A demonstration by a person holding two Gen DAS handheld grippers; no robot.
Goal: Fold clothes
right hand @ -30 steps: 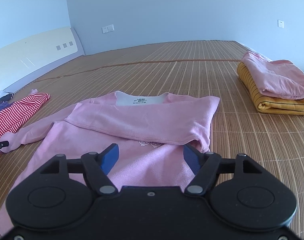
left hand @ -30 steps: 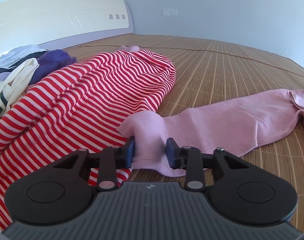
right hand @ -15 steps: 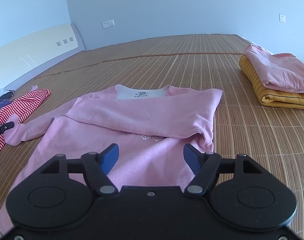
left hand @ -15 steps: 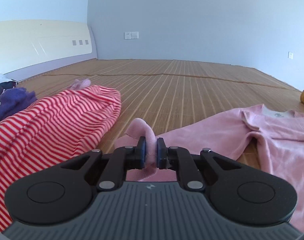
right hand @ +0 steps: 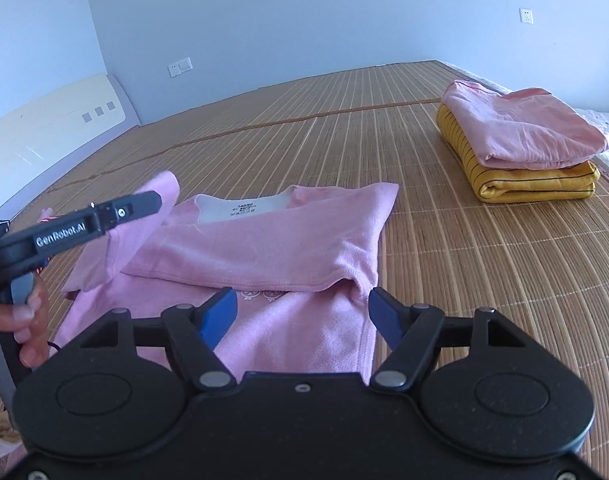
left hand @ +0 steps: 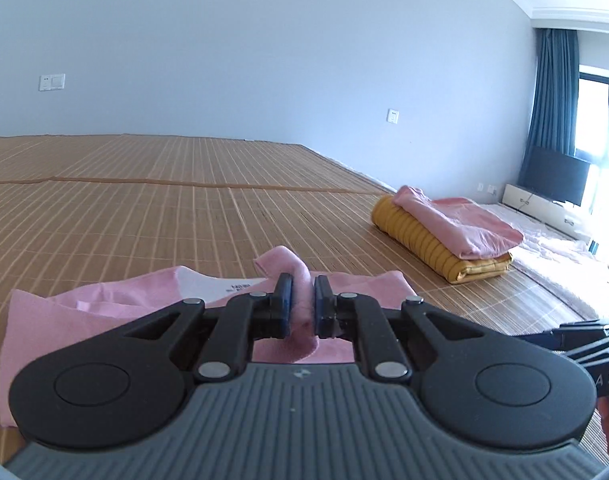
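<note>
**Sleeve gripped, shirt flat on mat**

On the bamboo mat point(right hand: 444, 240) a pink long-sleeved shirt point(right hand: 264, 248) lies spread out, its neck label facing up and its far sleeve already folded across the chest. Print motifs show just below that folded sleeve's edge.

Left gripper point(left hand: 302, 308): jaws closed tight on the cuff of the shirt's near sleeve point(left hand: 300, 280), a fold of pink cloth bulging above and hanging below the blue pads. The right wrist view shows this gripper raised above the shirt's left shoulder area, the sleeve draping down from it; a hand point(right hand: 24, 320) holds its grip.

Right gripper point(right hand: 302, 312): jaws wide apart, holding nothing, poised low over the shirt's lower body, near the hem of the folded sleeve. Contact with the cloth cannot be confirmed.

Well apart, toward the mat's right edge, a stack of 2 folded garments rests: a pink folded garment point(right hand: 516, 128) on top of a yellow striped folded garment point(right hand: 536, 184).

A cream headboard point(right hand: 52, 128) stands at the far left, against the pale blue wall point(right hand: 304, 12).
</note>
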